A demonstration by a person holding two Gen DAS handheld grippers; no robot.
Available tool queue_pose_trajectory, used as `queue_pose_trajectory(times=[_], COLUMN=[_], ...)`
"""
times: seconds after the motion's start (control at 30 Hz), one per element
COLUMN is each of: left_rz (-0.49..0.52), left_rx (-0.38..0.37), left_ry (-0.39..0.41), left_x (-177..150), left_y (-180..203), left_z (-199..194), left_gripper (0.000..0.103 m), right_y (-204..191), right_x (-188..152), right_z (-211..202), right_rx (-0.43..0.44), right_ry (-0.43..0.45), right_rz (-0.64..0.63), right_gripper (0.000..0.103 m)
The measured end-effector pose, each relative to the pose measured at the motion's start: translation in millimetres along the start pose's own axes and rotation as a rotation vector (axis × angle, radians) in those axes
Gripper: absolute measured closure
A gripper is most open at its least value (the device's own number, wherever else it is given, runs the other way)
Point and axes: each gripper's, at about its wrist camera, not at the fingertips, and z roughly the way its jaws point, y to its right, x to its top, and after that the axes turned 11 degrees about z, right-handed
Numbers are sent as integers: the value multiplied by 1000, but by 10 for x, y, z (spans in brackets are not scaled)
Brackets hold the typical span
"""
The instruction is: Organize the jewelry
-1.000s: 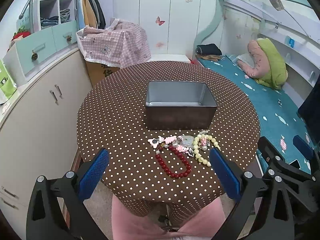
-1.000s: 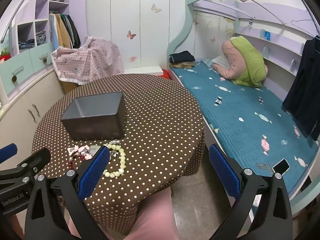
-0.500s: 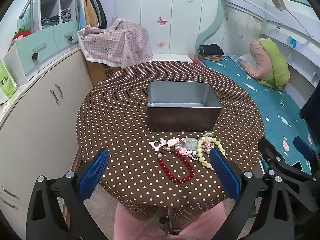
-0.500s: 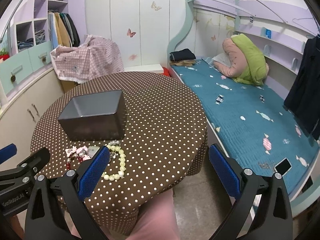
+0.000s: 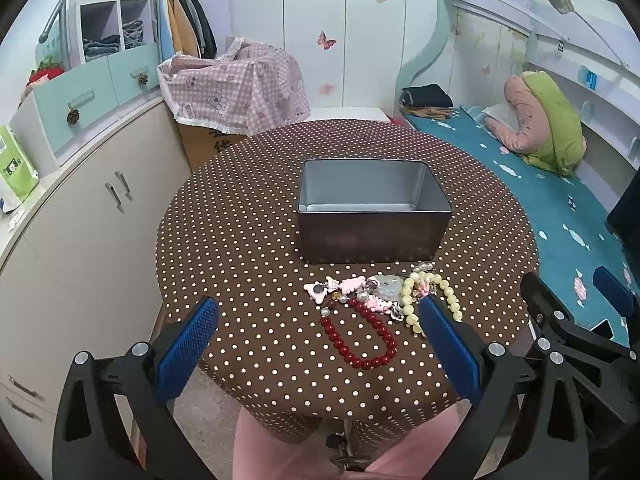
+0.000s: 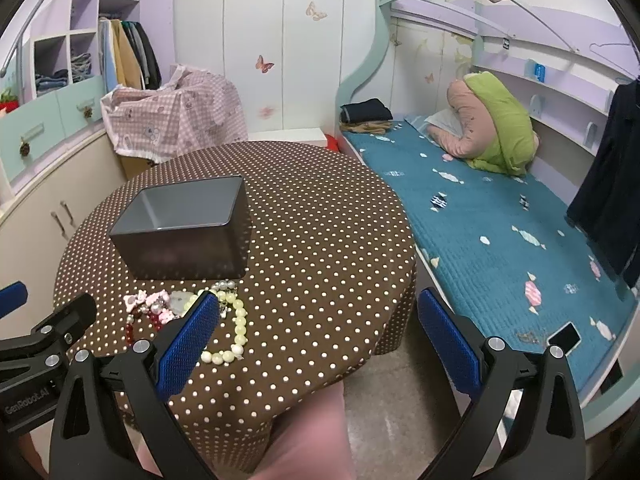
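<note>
A grey metal box [image 5: 372, 210] [image 6: 188, 226], open on top and with nothing visible inside, stands mid-table on a brown dotted cloth [image 5: 248, 240]. In front of it lies a jewelry pile: a red bead bracelet [image 5: 362, 340], a pale yellow bead bracelet [image 5: 430, 296] [image 6: 236, 330], pink charms [image 5: 348, 286] [image 6: 150, 304] and a pale pendant. My left gripper [image 5: 318, 350] hangs open near the table's front edge, just short of the pile, holding nothing. My right gripper [image 6: 318, 344] is open too, off the table's right front edge, its left finger [image 6: 188, 344] overlapping the yellow bracelet in view.
A cream cabinet [image 5: 92, 216] stands left of the round table, a bed with a teal cover [image 6: 500, 232] right. A box under pink checked cloth [image 5: 240, 88] sits behind. A person's pink-clad legs [image 5: 344, 448] are below the table edge.
Both grippers have drifted slightly toward the table; the box and jewelry appear a little nearer and lower in view. Both stay open and nothing on the table has moved.
</note>
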Motion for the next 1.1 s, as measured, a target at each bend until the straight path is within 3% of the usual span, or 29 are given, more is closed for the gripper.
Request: queue_pose_trajectory(times=[1.1], left_rz=[-16], left_rx=[-12], left_ry=[6], left_x=[-43], left_y=[-81], left_z=[-80], left_gripper=[7], right_y=[-89], right_x=[-71], right_z=[-57], right_rx=[15], right_ry=[10], right_rz=[-28], right_gripper=[7])
